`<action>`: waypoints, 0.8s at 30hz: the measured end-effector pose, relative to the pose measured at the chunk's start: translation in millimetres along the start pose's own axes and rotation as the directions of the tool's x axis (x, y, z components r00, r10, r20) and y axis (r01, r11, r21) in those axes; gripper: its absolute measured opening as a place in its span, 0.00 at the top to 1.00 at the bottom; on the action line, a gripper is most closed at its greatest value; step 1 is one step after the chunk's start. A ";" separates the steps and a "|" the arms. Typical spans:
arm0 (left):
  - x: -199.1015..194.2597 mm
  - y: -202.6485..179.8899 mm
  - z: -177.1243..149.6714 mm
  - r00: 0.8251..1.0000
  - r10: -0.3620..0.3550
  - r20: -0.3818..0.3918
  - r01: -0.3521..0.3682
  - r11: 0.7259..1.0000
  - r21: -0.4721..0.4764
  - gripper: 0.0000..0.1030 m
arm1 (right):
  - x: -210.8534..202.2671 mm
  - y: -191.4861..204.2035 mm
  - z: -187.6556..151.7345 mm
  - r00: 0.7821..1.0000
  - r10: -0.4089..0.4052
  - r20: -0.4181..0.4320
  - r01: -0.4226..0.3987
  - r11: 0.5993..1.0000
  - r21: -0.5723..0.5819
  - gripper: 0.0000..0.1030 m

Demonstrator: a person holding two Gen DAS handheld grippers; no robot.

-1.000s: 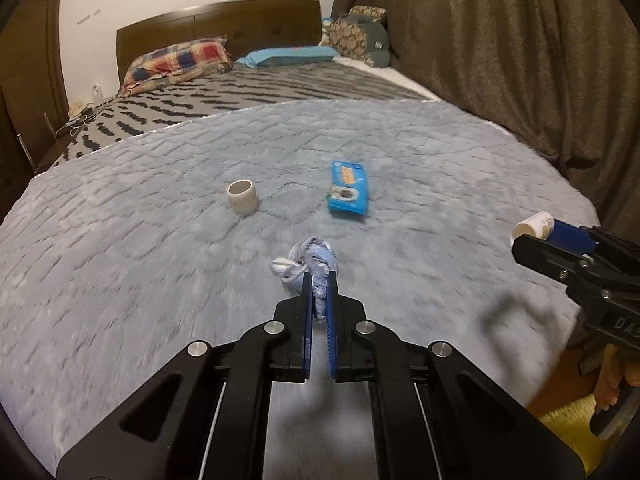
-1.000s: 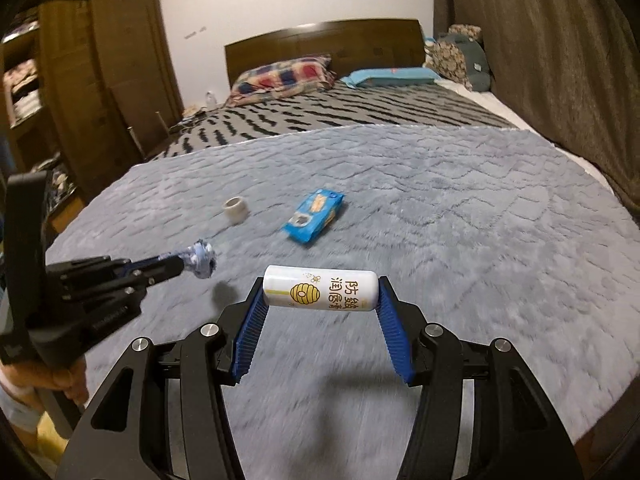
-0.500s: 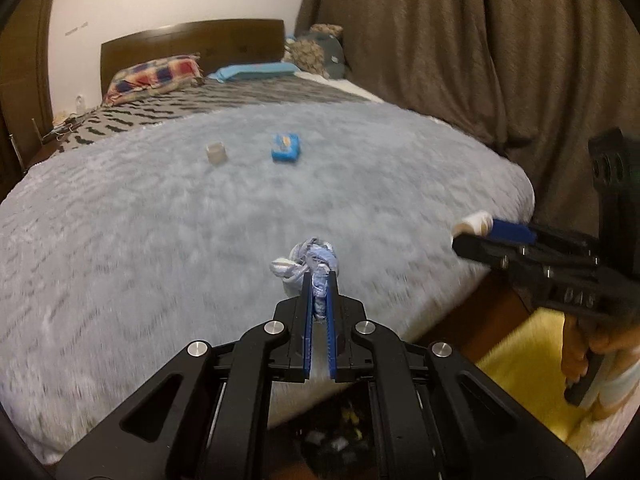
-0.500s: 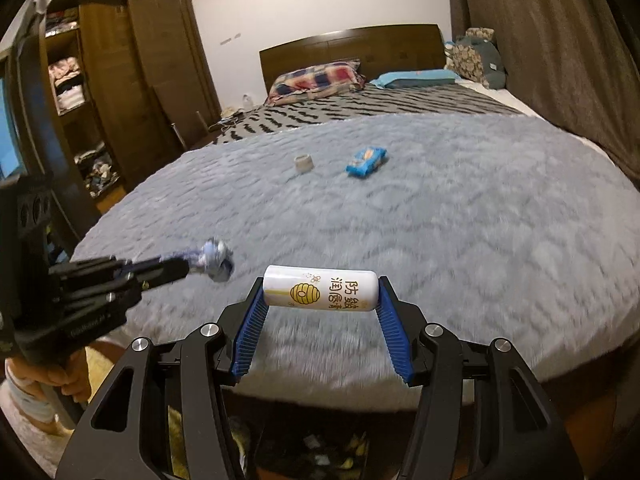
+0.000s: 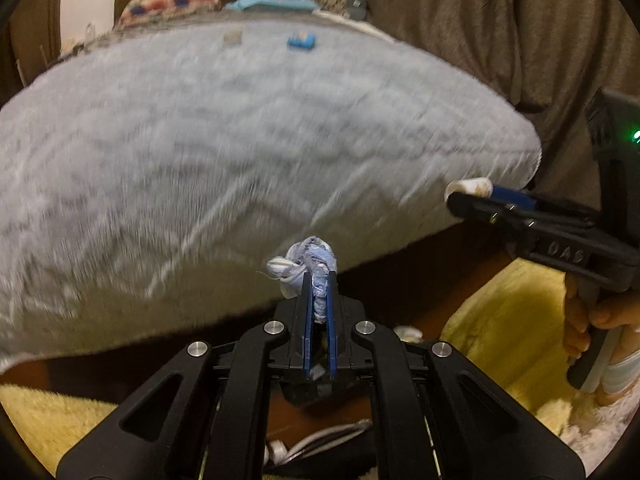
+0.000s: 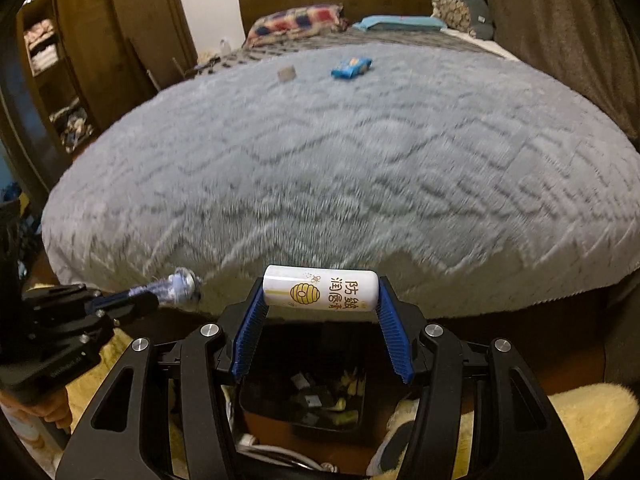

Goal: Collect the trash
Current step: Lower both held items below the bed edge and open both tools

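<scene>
My left gripper (image 5: 319,280) is shut on a crumpled blue-and-white wad (image 5: 306,264), held past the foot edge of the bed; it also shows at the left of the right wrist view, wad (image 6: 181,287). My right gripper (image 6: 320,292) is shut on a white tube (image 6: 320,289) with a honeycomb mark, gripped end to end, hanging above a dark trash bin (image 6: 308,396) that holds scraps. Far up the grey blanket (image 6: 340,160) lie a blue wrapper (image 6: 352,67) and a small beige roll (image 6: 286,73).
A yellow fluffy rug (image 5: 516,320) covers the floor by the bed. Brown curtains (image 5: 500,40) hang on the right, and a wooden wardrobe (image 6: 80,60) stands on the left. Pillows (image 6: 294,24) sit at the headboard. A hand (image 5: 592,320) holds the right gripper's handle.
Both grippers have pulled back from over the bed and sunk past its foot edge, each still holding its item. The bin and the rug have come into view.
</scene>
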State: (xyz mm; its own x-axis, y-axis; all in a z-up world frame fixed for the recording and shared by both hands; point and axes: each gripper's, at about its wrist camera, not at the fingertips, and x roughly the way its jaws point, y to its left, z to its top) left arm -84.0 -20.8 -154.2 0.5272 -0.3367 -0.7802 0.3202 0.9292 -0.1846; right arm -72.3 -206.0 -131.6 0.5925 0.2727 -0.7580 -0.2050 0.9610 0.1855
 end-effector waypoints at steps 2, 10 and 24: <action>12.0 3.1 -8.6 0.999 0.011 -0.032 -0.011 1.000 -0.007 0.96 | 11.1 1.7 -7.7 0.999 -0.001 -0.033 0.001 1.000 -0.004 0.46; 59.9 -1.6 -33.4 0.987 -0.023 -0.157 0.021 1.000 -0.012 0.96 | 49.2 4.3 -32.6 0.988 0.011 -0.156 -0.012 1.000 -0.006 0.46; 116.5 -4.0 -67.6 0.949 -0.027 -0.313 0.026 1.000 -0.007 0.96 | 113.3 -8.5 -69.2 0.942 0.029 -0.334 -0.017 0.999 0.039 0.46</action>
State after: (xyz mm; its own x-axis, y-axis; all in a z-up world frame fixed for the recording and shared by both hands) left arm -77.1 -53.4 -284.7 0.2458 -0.2967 -0.9228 0.3279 0.9213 -0.2089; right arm -57.4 -186.5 -262.4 0.2922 0.2694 -0.9176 -0.1843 0.9574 0.2224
